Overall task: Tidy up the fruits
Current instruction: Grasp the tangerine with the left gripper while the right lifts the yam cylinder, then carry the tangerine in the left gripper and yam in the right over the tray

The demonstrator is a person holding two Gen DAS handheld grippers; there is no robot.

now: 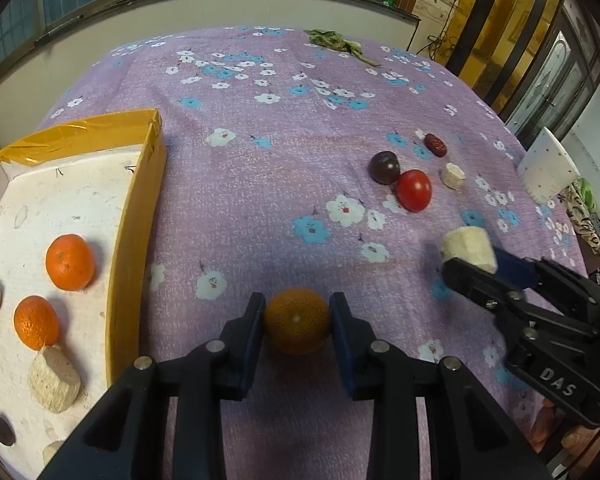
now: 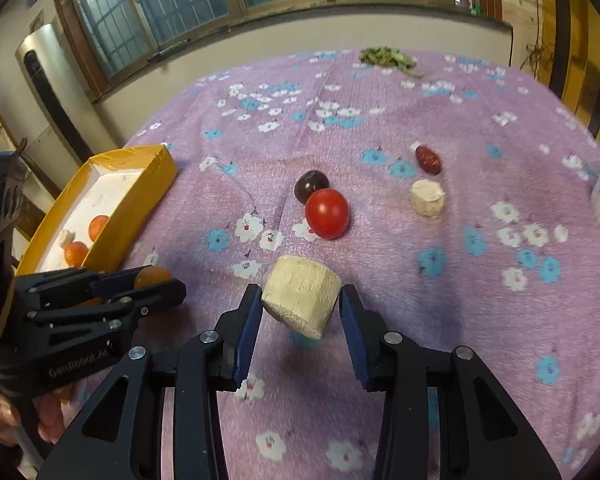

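While the left gripper [image 1: 298,322] pinches a dull orange mandarin [image 1: 297,320] between its two blue-padded fingers, the fruit sits centred in the jaws, both pads pressed against its sides, just above the purple floral tablecloth [image 1: 284,148]. To the left of this gripper stands a yellow-walled tray [image 1: 138,240] with a white floor; it contains two bright mandarins [image 1: 70,262], several pale cut chunks [image 1: 54,380] and a dark round piece near its front edge.

The right gripper [image 2: 300,306] clamps a pale cylindrical chunk [image 2: 301,296], tilted, held clear of the cloth with its shadow below. The chunk fills the gap between the fingers, touching both pads.

Beyond the right gripper, a red tomato [image 2: 327,213] lies on the cloth, touching a dark plum [image 2: 310,186] behind it. A smaller pale chunk [image 2: 427,198] and a red date [image 2: 428,159] lie to the right of these. Green leaves [image 2: 386,57] lie at the far table edge.
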